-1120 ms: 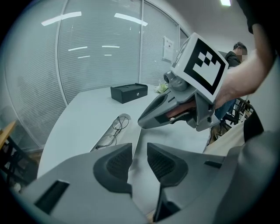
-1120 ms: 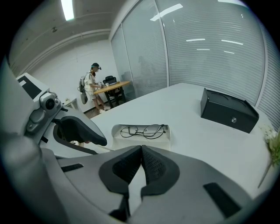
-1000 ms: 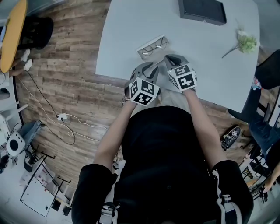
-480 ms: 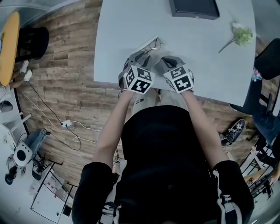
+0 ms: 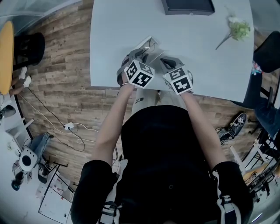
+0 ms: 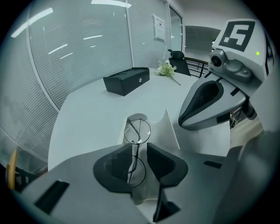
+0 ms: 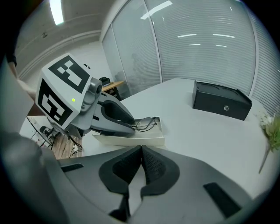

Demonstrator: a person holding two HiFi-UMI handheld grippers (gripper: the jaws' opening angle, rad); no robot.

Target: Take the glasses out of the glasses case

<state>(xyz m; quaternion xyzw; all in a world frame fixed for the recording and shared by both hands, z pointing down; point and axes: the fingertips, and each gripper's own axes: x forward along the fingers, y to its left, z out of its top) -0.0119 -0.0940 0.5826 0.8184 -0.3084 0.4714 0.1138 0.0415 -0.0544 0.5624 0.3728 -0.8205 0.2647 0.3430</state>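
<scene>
A white open glasses case [image 5: 148, 43] lies near the front edge of the white table [image 5: 197, 48]. Thin wire-rimmed glasses [image 6: 137, 131] lie folded inside the case [image 6: 169, 131]. My left gripper [image 6: 140, 145] is tipped down over the case, jaws apart, with the glasses' frame in the gap between the pads. I see no pad pressing on it. In the right gripper view the left gripper's jaws [image 7: 114, 116] reach into the case [image 7: 131, 140] beside the glasses [image 7: 146, 124]. My right gripper [image 7: 141, 148] hovers just right of the case, shut with nothing in it.
A black box [image 5: 187, 6] stands at the table's far edge. A small sprig of flowers [image 5: 238, 30] lies at the far right. Wooden floor [image 5: 61, 87] with cables lies left of the table, and a chair and shoes [image 5: 236, 124] are at the right.
My left gripper has moved forward and down from the table's front edge until its jaws straddle the glasses in the case. The right gripper has stayed beside the case.
</scene>
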